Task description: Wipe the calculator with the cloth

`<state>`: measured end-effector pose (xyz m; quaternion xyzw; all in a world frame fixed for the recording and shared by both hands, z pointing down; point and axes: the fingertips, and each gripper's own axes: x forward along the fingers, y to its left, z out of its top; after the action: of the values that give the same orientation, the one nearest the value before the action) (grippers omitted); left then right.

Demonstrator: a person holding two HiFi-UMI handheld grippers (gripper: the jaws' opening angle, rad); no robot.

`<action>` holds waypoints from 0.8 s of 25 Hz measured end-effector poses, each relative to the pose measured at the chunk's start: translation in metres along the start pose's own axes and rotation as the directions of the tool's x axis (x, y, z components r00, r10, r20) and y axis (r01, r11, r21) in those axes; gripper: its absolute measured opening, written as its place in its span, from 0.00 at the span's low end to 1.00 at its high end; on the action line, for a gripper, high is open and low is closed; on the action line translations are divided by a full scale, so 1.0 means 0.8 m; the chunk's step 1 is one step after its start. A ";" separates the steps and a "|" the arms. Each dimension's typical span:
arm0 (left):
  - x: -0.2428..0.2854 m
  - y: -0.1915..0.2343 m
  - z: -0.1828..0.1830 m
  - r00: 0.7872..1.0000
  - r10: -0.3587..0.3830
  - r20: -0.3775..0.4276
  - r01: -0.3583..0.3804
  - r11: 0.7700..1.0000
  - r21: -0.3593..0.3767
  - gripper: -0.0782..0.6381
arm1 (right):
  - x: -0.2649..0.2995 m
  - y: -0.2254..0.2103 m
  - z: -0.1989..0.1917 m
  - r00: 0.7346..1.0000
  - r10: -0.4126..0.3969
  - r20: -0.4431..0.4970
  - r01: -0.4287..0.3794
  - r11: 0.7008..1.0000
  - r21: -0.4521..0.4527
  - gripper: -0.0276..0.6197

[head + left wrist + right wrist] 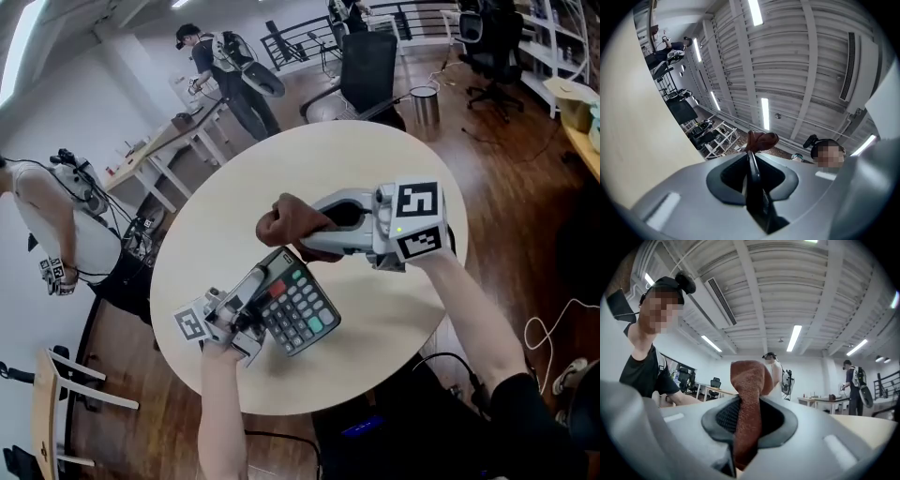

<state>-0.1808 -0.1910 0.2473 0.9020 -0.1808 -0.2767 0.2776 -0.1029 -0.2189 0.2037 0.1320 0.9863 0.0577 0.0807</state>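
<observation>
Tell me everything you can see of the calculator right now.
The calculator is dark grey, plastic by its look, with pale grey keys plus some teal and red ones. The left gripper is shut on one edge, holding it tilted over the round table, keys facing up. The brown cloth in the right gripper is close by its far edge; contact unclear.

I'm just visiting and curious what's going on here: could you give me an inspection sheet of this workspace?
Surface: round beige table.
Job's things: calculator held tilted over the table; brown cloth by its top end.
Clutter: nothing seen.
Grippers: left gripper shut on the calculator; right gripper shut on the cloth.
Cables: white cable on the floor.
Surroundings: office chair, metal bin, desk, other people.
</observation>
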 end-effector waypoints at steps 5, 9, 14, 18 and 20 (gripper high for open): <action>-0.008 0.010 0.006 0.997 0.031 0.075 -0.029 0.999 -0.023 0.18 | 0.007 0.034 -0.036 0.989 0.111 -0.096 -0.112 0.994 0.002 0.15; -0.019 0.025 0.014 0.984 0.084 0.157 -0.079 0.996 -0.036 0.18 | -0.027 0.079 -0.059 0.960 0.261 -0.103 -0.256 0.965 0.058 0.15; -0.035 0.029 0.023 0.968 0.113 0.224 -0.101 0.993 -0.061 0.18 | -0.049 0.118 -0.063 0.940 0.328 -0.089 -0.329 0.944 0.004 0.15; -0.019 0.015 0.014 0.983 0.056 0.177 -0.045 0.997 -0.066 0.18 | -0.023 0.026 -0.022 0.996 0.090 0.002 -0.090 0.996 0.012 0.15; -0.011 0.010 0.009 0.989 0.040 0.146 -0.030 0.997 -0.071 0.18 | -0.002 -0.004 -0.014 0.999 0.034 0.002 -0.034 0.999 0.040 0.15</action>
<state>-0.1935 -0.1956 0.2510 0.8659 -0.2069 -0.3436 0.2989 -0.1045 -0.2234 0.2144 0.1506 0.9848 0.0391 0.0779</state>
